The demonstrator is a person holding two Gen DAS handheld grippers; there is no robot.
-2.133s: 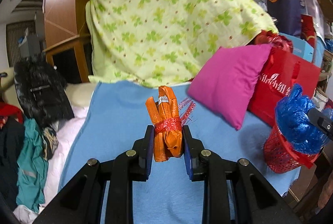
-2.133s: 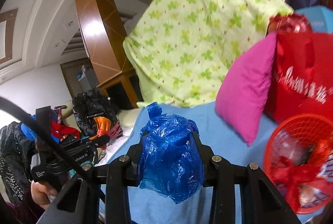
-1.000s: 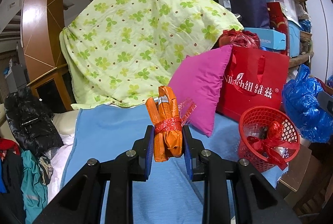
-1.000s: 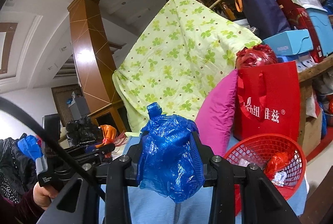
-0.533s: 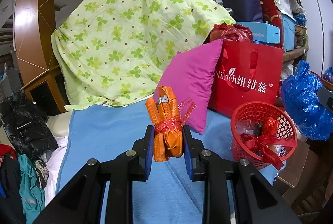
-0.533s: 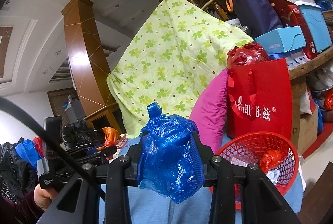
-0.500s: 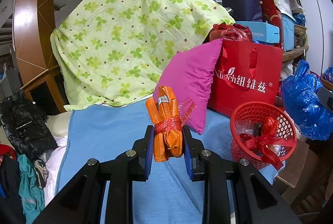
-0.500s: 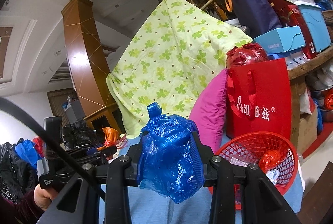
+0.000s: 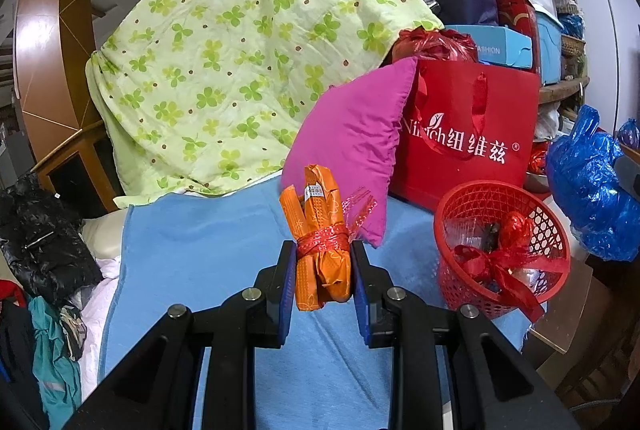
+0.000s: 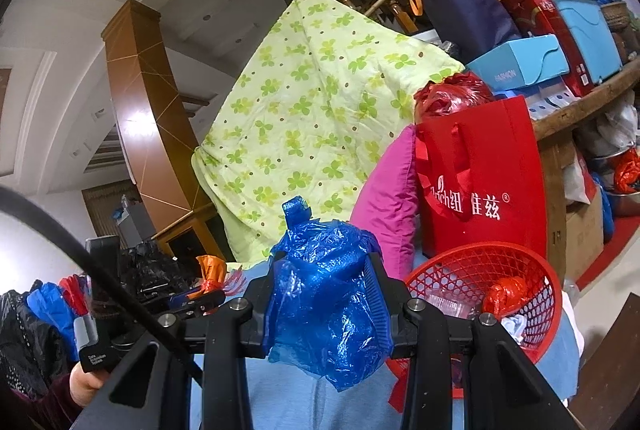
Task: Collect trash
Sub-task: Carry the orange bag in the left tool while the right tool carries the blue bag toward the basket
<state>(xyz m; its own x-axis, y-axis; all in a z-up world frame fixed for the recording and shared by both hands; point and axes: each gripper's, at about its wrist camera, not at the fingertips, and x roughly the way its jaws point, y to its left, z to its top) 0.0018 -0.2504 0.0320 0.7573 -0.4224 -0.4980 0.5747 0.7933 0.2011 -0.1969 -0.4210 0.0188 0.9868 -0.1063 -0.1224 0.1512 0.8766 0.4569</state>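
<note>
Item 1. Orange wrapper bundle [image 9: 320,242]: folded plastic tied round its middle with red ribbon. Long axis upright, leaning slightly left at the top; a small white label faces the camera near the upper end. Held above the blue blanket [image 9: 200,254], clamped at its lower half between the pads of the left gripper [image 9: 322,280].

Item 2. Blue plastic bag [image 10: 328,294]: crumpled, a knotted tip pointing up, loose end hanging below the jaws. The right gripper [image 10: 326,306] is closed on it. In the left wrist view the same bag [image 9: 592,190] sits at the right edge of the frame, just beside the basket.

Item 3. Red mesh basket [image 9: 556,242]: stands at the right front corner of the blue blanket, mouth up, holding a red crumpled wrapper [image 9: 516,226], clear plastic and a red ribbon bow [image 9: 496,262]. In the right wrist view the basket [image 10: 460,262] lies directly behind and right of the blue bag.

Item 4. Surroundings: pink cushion [image 9: 352,138] leaning against a red shopping bag [image 9: 472,134]; green clover-print quilt [image 9: 240,62] draped behind.

Change since two seconds earlier: both grips unchanged. The basket, then at the far right edge of the left wrist view, now lies nearer the centre and fully visible; in the right wrist view it has drawn closer behind the blue bag.
</note>
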